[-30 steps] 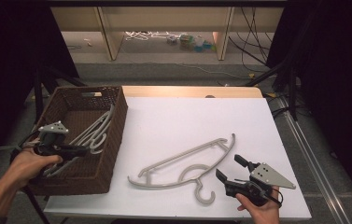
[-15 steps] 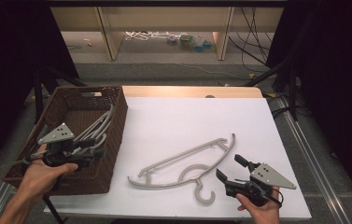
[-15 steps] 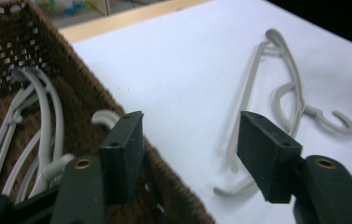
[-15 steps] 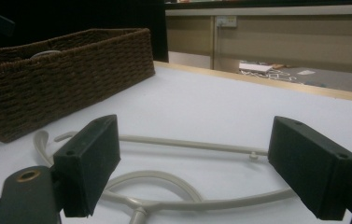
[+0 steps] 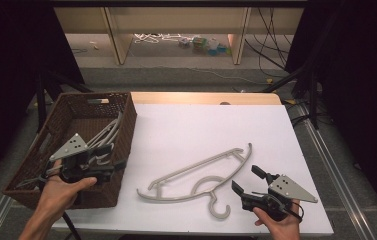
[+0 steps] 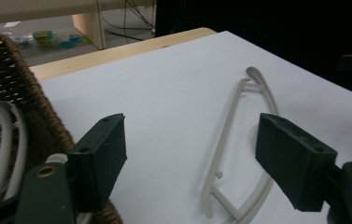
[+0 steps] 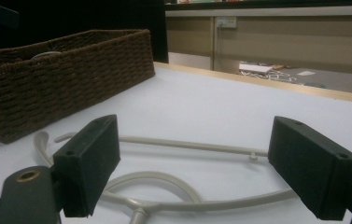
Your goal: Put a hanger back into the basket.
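step: we read this as clearing hangers off the bench into the basket; one round looks done, the next pickup not yet started.
left claw [image 5: 118,163]: jaws have just been opening, now wide apart with nothing between them. It sits over the basket's near right corner, pointing out across the bench.
right claw [image 5: 245,179]: jaws apart, empty, parked at the near right of the bench, aimed at the loose hanger from just beside its hook end. No contact.
loose hanger [image 5: 196,175]: grey plastic, flat on the white bench [image 5: 201,125] mid-front, hook toward the person, well clear of the basket. In the left gripper view it lies ahead between the two jaws; in the right gripper view its bar and curved neck lie just beyond the jaws.
basket [image 5: 126,125]: brown wicker, left edge of the bench. Grey hangers in the basket [image 5: 107,132] lean against its right wall.
next move, our call: right claw is the closer one. Needs to ease forward and down, straddle a thin section near the neck, then clamp.
risk: the hanger lies flat and thin; the lower jaw has to get under it or it just slides on the bench.
after that: lift and carry left over the wicker rim, with the left claw out of the way.
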A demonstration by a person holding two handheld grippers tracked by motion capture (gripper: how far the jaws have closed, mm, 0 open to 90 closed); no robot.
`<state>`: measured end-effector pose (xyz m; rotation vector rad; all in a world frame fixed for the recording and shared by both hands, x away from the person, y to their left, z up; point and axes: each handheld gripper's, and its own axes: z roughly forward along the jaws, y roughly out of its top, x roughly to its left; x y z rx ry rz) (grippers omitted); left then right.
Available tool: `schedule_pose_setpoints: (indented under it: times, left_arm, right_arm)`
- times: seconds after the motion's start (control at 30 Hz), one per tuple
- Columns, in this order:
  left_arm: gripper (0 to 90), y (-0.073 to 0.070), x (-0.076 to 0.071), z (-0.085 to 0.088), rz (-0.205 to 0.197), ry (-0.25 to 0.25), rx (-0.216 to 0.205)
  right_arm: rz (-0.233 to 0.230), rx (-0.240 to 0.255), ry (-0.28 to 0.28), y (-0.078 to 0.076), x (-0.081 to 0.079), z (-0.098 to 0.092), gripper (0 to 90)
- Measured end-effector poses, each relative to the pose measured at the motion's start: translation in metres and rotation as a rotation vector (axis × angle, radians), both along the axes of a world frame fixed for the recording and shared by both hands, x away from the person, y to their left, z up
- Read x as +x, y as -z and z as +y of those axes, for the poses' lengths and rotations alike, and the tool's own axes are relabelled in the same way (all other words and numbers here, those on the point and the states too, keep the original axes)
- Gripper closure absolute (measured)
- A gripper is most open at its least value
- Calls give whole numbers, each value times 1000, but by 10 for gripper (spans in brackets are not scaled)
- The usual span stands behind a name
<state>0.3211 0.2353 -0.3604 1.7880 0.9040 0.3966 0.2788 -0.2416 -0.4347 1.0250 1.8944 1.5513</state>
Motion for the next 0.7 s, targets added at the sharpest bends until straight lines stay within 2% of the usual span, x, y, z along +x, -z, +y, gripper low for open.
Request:
schedule_pose_setpoints:
  times: [0.07,0.17,0.23,0.3,0.33,0.4,0.43,0.53,0.63,0.7]
  left_arm:
    - [225,0,-2,-4,-5,-2,-8]
    - [208,0,-3,-10,-34,-5,-39]
    - [208,1,-5,-14,-40,0,-43]
    - [206,3,-6,-19,-43,23,-45]
    - [204,4,-6,-21,-36,13,-52]
    - [201,7,-6,-26,-49,25,-55]
    - [198,9,-7,-28,-46,22,-65]
    - [197,13,-7,-33,-70,18,-76]
    - [193,15,-8,-37,-101,24,-84]
    - [188,18,-9,-41,-101,35,-77]
  right_arm:
    - [-9,2,-2,0,1,-1,176]
    - [3,4,3,0,0,-2,175]
    - [-12,17,6,1,1,-1,175]
    - [3,2,-1,0,0,-3,175]
    - [5,3,0,0,0,-3,175]
    - [-12,8,2,1,1,-3,175]
    - [-4,11,5,1,1,-3,175]
    - [-11,11,9,1,1,-4,174]
    - [5,10,5,1,1,-4,173]
    - [10,12,5,2,1,-4,173]
